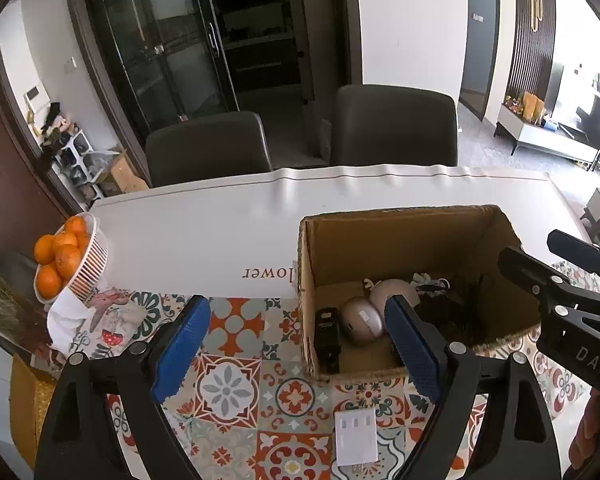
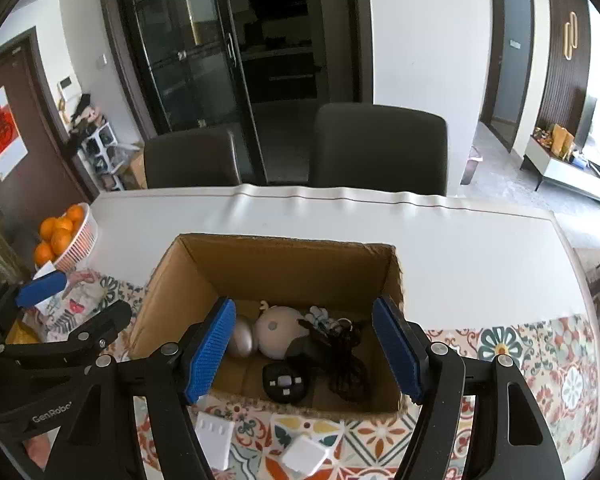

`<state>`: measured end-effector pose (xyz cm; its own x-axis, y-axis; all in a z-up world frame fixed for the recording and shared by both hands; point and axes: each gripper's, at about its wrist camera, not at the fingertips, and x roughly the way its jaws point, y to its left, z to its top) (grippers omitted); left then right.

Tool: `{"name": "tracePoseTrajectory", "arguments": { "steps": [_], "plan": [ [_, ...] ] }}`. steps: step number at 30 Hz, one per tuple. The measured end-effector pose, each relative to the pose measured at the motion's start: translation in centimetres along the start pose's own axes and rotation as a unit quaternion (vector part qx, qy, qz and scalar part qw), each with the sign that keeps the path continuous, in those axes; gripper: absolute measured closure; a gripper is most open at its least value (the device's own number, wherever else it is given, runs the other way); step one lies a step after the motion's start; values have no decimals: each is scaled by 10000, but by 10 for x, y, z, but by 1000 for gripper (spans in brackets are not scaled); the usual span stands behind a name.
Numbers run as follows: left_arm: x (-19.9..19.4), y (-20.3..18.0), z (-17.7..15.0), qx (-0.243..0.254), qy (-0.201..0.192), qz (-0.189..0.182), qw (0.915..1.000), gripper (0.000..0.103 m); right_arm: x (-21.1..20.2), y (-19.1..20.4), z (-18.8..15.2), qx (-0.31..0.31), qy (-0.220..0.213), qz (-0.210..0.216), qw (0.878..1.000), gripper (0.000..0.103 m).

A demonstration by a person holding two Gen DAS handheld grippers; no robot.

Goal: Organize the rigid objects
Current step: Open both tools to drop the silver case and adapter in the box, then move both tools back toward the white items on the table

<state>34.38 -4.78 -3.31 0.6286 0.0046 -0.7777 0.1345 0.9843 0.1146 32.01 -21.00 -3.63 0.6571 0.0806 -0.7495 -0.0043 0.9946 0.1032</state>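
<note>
Above the box (image 2: 204, 272) (both grippers empty)

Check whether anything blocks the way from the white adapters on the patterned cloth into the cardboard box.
Nothing visible does. The flat white adapter and the white cube adapter lie on the patterned cloth just before the cardboard box, whose top is open. Only its near wall must be cleared. Both grippers, left and right, are open and empty.

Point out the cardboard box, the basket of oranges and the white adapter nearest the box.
cardboard box (image 2: 284, 268), right wrist view, inner back wall.
basket of oranges (image 1: 94, 256), left wrist view, white ribbed side.
white adapter (image 1: 356, 442), left wrist view, top face.
</note>
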Motion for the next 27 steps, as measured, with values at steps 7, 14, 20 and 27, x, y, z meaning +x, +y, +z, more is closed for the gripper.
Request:
{"name": "tracePoseTrajectory", "arguments": {
  "steps": [7, 14, 20, 27],
  "plan": [
    [-20, -1, -19, 4, -184, -168, 9997, 14, -25, 4, -17, -19, -238, -111, 9997, 32],
    [-27, -4, -41, -4, -132, -260, 9996, 17, -44, 8, -38, -114, -408, -277, 9987, 29],
    [-25, -9, -64, 10, 13, -297, 9996, 17, -45, 5, -60, -22, -341, -259, 9991, 29],
    [-17, -13, -89, 16, 195, -372, 9991, 19, -38, 2, -86, 44, -203, -256, 9995, 29]
  ]
}}
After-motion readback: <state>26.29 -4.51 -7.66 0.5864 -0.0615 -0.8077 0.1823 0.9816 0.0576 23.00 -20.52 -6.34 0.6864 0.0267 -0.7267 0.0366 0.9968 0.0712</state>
